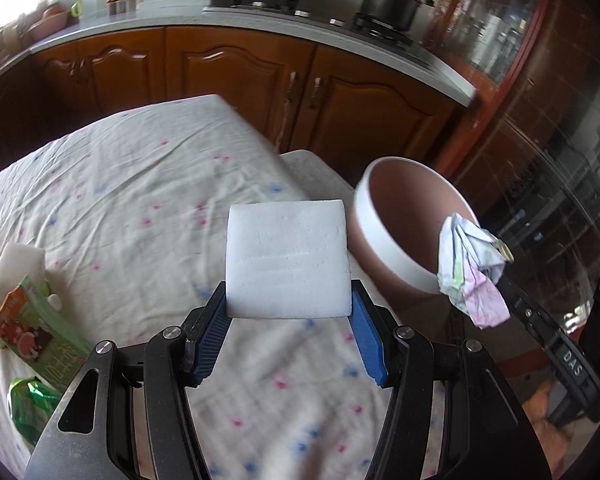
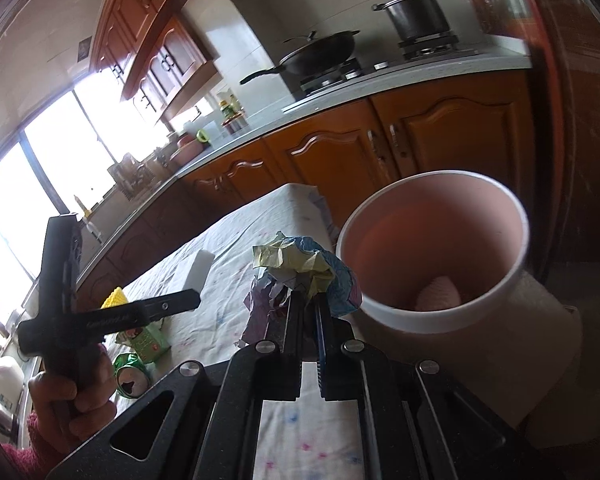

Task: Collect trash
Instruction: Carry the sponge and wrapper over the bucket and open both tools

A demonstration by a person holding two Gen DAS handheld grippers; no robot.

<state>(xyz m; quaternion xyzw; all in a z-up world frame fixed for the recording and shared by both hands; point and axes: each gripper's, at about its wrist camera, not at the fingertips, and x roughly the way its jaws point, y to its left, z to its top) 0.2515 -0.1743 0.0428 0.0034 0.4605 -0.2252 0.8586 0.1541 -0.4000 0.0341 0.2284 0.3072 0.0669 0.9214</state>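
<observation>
My left gripper (image 1: 288,304) is shut on a white foam block (image 1: 287,258) and holds it above the cloth-covered table (image 1: 132,184), left of the pink bin (image 1: 410,232). My right gripper (image 2: 306,300) is shut on a crumpled coloured paper wad (image 2: 304,268), held just left of the bin's white rim (image 2: 432,248). The wad also shows in the left wrist view (image 1: 474,268) at the bin's right rim. A pale object (image 2: 440,294) lies at the bottom of the bin.
On the table's left lie a juice carton (image 1: 40,328), a crushed green can (image 1: 28,408), a second white foam block (image 1: 18,272) and a yellow sponge (image 2: 116,300). Wooden kitchen cabinets (image 1: 228,76) and a stove with pots stand behind. The bin stands off the table's right edge.
</observation>
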